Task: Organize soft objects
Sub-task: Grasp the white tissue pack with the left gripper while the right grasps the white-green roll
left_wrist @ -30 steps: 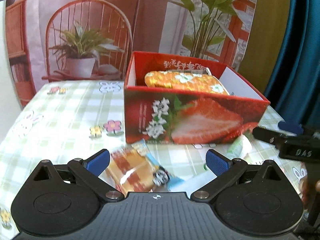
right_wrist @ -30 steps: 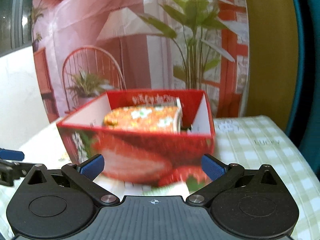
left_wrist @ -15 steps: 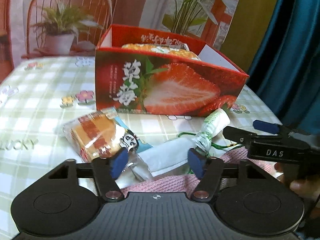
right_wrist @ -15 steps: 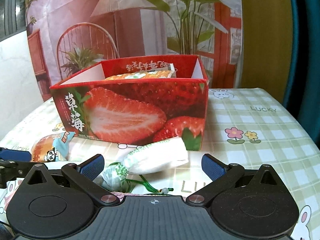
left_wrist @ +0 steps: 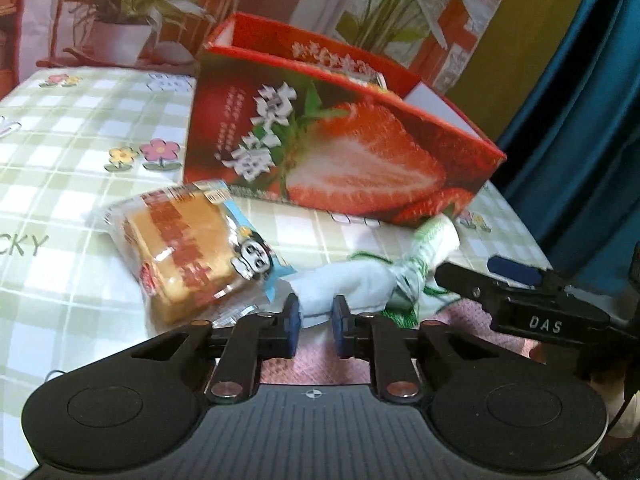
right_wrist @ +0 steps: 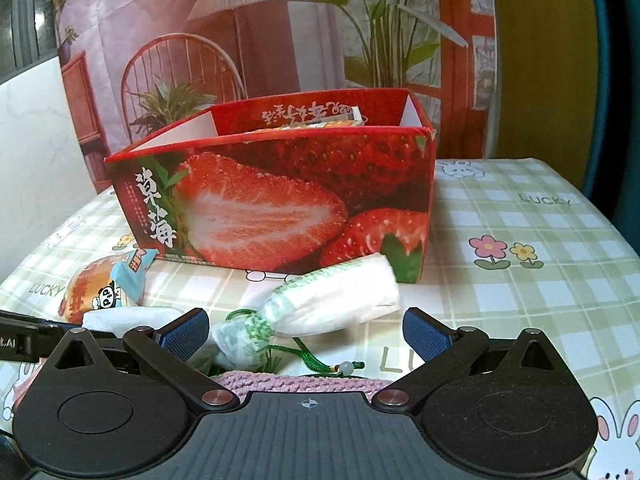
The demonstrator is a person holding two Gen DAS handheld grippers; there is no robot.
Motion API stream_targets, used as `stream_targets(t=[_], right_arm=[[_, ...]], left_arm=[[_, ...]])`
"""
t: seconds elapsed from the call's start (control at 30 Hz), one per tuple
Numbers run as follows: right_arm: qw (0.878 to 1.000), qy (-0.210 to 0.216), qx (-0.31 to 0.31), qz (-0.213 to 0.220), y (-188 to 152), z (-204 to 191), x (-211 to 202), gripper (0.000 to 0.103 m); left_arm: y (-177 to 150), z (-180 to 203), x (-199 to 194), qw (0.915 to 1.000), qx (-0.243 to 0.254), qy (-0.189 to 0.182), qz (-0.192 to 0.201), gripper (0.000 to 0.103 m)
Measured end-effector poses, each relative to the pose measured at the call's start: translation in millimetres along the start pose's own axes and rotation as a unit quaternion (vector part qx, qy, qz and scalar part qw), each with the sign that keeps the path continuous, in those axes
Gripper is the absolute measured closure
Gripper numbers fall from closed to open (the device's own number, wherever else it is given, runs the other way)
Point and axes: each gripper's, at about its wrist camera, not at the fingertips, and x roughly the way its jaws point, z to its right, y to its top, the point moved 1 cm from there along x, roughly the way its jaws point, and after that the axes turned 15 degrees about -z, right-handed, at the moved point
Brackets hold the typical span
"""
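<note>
A red strawberry box [left_wrist: 340, 148] [right_wrist: 280, 200] stands on the checked tablecloth with an orange floral packet [right_wrist: 316, 122] inside. In front lie a wrapped cake with a panda label [left_wrist: 188, 252] [right_wrist: 100, 292], a white and green sachet with a green cord [left_wrist: 372, 280] [right_wrist: 320, 304], and a pink knitted piece [right_wrist: 304, 382] [left_wrist: 316, 368]. My left gripper [left_wrist: 314, 320] is closed to a narrow gap on the white end of the sachet. My right gripper [right_wrist: 306, 330] is open, its fingers either side of the sachet's tied end, and shows at the right of the left wrist view [left_wrist: 500, 276].
A printed backdrop with a chair and plants hangs behind the table. A blue curtain [left_wrist: 580, 100] hangs at the right past the table edge. The tablecloth [right_wrist: 520, 240] stretches to the right of the box.
My left gripper has dropped toward the table and closed from wide open onto the white sachet. My right gripper has lowered and come nearer the sachet, staying open.
</note>
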Motion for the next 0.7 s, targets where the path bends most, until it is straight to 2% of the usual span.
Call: stream_targets(t=[0.13, 0.43, 0.63, 0.7], right_arm=[[1.000, 0.003, 0.001, 0.003, -0.2, 0.4, -0.5, 0.002], [1.000, 0.018, 0.001, 0.008, 0.2, 1.6, -3.7, 0.014], [0.999, 0.032, -0.006, 0.010, 9.3, 4.5, -4.9, 0.031], [0.999, 0.035, -0.004, 0.014, 15.2, 8.0, -5.4, 0.033]], left_arm=[[1.9, -1.4, -9.8, 0.9996, -0.002, 0.009, 0.027, 0.090], [5.8, 3.6, -29.2, 0.9964, 0.023, 0.031, 0.075, 0.091], [6.7, -2.0, -23.7, 0.9969, 0.017, 0.035, 0.069, 0.091], [6.1, -5.2, -20.9, 0.9973, 0.013, 0.034, 0.063, 0.091]])
